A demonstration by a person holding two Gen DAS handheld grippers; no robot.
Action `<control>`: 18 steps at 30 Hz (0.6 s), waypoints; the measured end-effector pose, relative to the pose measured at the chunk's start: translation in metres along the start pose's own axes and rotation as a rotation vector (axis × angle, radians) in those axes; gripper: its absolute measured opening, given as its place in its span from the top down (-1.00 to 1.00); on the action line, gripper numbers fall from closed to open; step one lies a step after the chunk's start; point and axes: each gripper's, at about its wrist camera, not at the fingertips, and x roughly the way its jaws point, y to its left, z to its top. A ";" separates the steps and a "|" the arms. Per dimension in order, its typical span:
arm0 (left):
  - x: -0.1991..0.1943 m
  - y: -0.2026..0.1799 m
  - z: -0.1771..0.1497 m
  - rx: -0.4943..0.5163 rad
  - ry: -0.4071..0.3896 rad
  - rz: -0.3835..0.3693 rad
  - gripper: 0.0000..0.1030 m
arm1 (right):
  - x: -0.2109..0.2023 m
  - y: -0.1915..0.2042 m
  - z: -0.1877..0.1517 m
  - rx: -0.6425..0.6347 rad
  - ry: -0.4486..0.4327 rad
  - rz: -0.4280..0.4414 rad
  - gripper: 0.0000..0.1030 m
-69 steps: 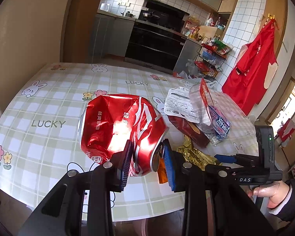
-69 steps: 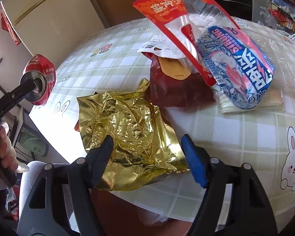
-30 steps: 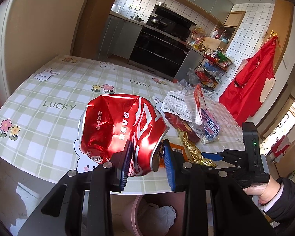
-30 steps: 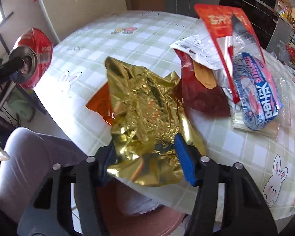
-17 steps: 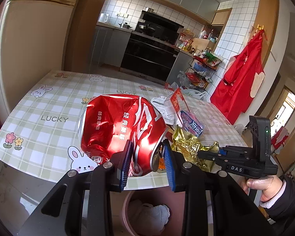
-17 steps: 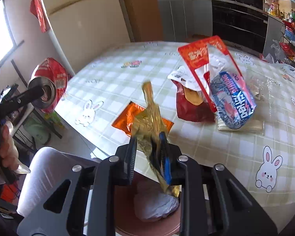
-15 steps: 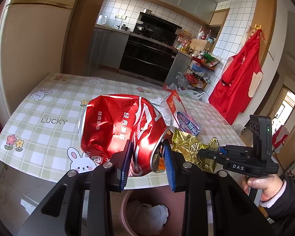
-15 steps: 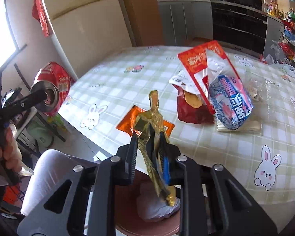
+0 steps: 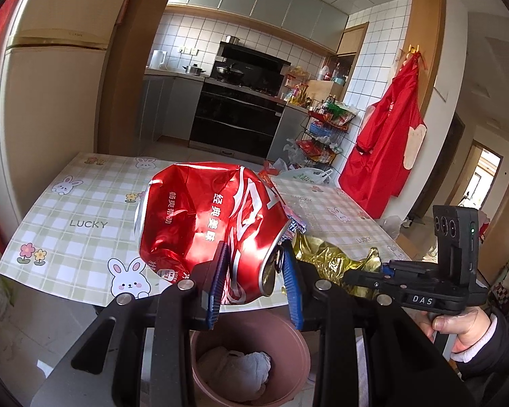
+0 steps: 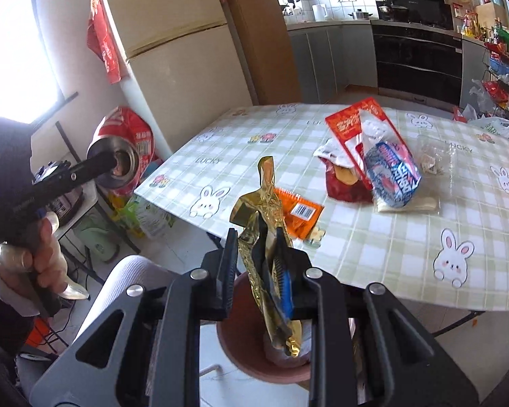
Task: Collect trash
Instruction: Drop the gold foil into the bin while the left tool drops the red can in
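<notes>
— What's in yr left?

— My left gripper [image 9: 252,279] is clamped on the crushed red soda can [image 9: 210,230], fingers pinching its lower rim end, can body sticking fwd past the tips. It hangs off the table edge [image 9: 68,291], above the pink bin [image 9: 251,359] w/ white crumpled paper in it.

— And yr right?

— My right gripper [image 10: 256,271] is closed tight on the gold foil wrapper [image 10: 263,224]. Wrapper stands upright between the fingers, top poking up past the tips, bottom dangling over the bin [image 10: 241,346].

— What's left on the table?

— L to R from the right cam: orange packet [image 10: 297,212] near the edge just beyond my tips, then dark red pouch [image 10: 342,186], red-and-clear bag [image 10: 356,125] leaning on the blue-white pack [image 10: 393,173], clear plastic [image 10: 434,156] further right. All well apart from both grippers.
</notes>
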 end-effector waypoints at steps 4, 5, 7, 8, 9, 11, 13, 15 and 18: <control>-0.010 -0.004 -0.006 -0.004 -0.005 -0.011 0.40 | 0.006 0.006 -0.014 0.006 0.040 0.022 0.53; -0.011 -0.005 -0.007 -0.003 -0.005 -0.012 0.40 | 0.009 0.006 -0.016 0.006 0.048 0.022 0.53; -0.012 -0.004 -0.008 -0.005 -0.005 -0.013 0.40 | 0.014 0.006 -0.016 0.015 0.064 0.028 0.52; -0.012 -0.004 -0.008 -0.005 -0.006 -0.013 0.40 | 0.015 0.006 -0.016 0.019 0.069 0.032 0.52; -0.013 -0.004 -0.009 -0.008 -0.005 -0.013 0.40 | 0.017 0.005 -0.016 0.025 0.074 0.036 0.52; -0.012 -0.003 -0.009 -0.015 -0.002 -0.014 0.40 | 0.024 0.003 -0.017 0.036 0.090 0.045 0.47; -0.008 0.000 -0.009 -0.020 0.004 -0.012 0.40 | 0.031 0.002 -0.018 0.040 0.103 0.044 0.44; -0.003 0.001 -0.010 -0.021 0.012 -0.012 0.40 | 0.036 0.000 -0.018 0.046 0.108 0.050 0.42; 0.006 0.005 -0.010 -0.031 0.029 -0.021 0.40 | 0.038 -0.003 -0.016 0.049 0.096 0.045 0.37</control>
